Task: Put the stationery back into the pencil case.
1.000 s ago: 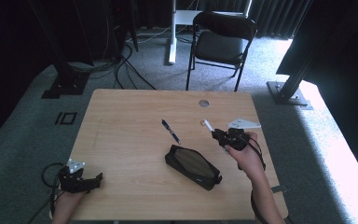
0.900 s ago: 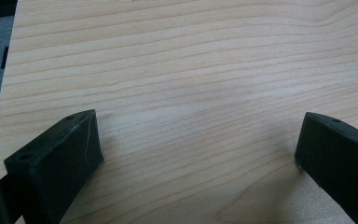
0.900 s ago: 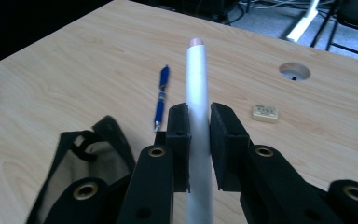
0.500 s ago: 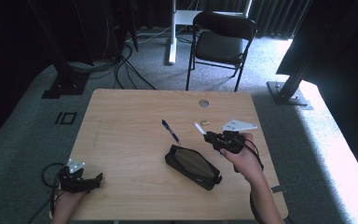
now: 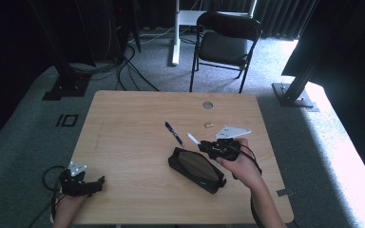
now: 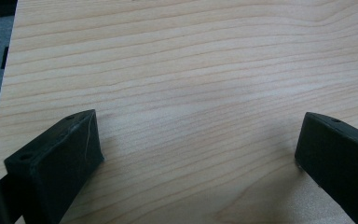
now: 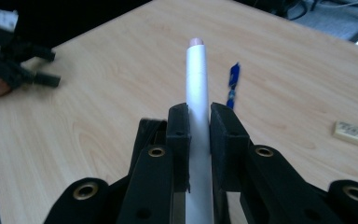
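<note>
Risk of slippage: right gripper (image 7: pixel 198 135), jaws clamped on a slim white cylindrical pen (image 7: pixel 198 93), holds it above the open black fabric pencil case (image 5: pixel 197 168) — a tilted release could miss the case. Left gripper (image 5: pixel 80 183) rests on the pale wooden table (image 5: pixel 133 123), jaws apart, empty.

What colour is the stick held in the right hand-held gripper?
White, with a pinkish tip; the stick shows best in the right gripper view.
</note>
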The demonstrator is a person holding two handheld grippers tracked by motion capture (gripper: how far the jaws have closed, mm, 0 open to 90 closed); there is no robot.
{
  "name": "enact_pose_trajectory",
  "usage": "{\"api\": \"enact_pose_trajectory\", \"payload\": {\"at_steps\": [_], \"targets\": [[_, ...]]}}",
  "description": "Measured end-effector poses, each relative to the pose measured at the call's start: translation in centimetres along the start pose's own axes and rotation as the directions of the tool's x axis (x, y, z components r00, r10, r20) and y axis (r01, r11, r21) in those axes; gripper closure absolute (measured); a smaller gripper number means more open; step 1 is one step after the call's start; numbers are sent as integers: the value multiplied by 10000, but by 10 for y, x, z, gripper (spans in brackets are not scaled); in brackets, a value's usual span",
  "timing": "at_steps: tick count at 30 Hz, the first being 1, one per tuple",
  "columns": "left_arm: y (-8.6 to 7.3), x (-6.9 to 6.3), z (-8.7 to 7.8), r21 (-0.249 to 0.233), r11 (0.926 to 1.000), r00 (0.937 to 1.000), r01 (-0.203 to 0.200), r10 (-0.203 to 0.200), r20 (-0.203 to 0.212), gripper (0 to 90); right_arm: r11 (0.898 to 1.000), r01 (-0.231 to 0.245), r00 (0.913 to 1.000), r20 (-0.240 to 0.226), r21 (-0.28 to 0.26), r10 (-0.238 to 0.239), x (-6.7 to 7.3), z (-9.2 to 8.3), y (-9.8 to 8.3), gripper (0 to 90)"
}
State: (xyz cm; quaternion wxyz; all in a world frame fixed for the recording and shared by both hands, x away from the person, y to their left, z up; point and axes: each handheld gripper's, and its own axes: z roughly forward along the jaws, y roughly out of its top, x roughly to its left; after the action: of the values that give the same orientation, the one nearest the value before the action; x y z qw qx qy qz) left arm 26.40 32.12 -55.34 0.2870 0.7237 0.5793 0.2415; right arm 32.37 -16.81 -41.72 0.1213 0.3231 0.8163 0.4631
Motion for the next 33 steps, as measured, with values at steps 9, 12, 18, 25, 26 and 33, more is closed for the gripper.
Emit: {"api": "enact_pose_trajectory", "payload": {"at_steps": [9, 12, 18, 25, 26, 33], "targets": [[0, 0, 0, -1, 10000, 10000, 35, -35, 9, 5, 9971, 408, 9981, -485, 649, -377, 8, 17, -7, 785], [0, 0, 0, -1, 10000, 10000, 40, -40, 10, 5, 9945, 369, 9985, -446, 982, -326, 8, 21, -9, 785], [0, 0, 0, -7, 10000, 10000, 44, -44, 8, 6, 9891, 527, 9972, -591, 1375, -449, 8, 27, -14, 785], [0, 0, 0, -1, 10000, 10000, 36, -36, 9, 5, 9828, 487, 9971, -666, 1784, -373, 8, 36, -20, 786], [0, 0, 0, -1, 10000, 10000, 37, -37, 10, 5, 9798, 551, 9966, -711, 1924, -420, 8, 37, -21, 786], [0, 0, 0, 0, 10000, 10000, 36, -36, 10, 5, 9701, 711, 9960, -697, 2320, -563, 8, 47, -25, 786]]}}
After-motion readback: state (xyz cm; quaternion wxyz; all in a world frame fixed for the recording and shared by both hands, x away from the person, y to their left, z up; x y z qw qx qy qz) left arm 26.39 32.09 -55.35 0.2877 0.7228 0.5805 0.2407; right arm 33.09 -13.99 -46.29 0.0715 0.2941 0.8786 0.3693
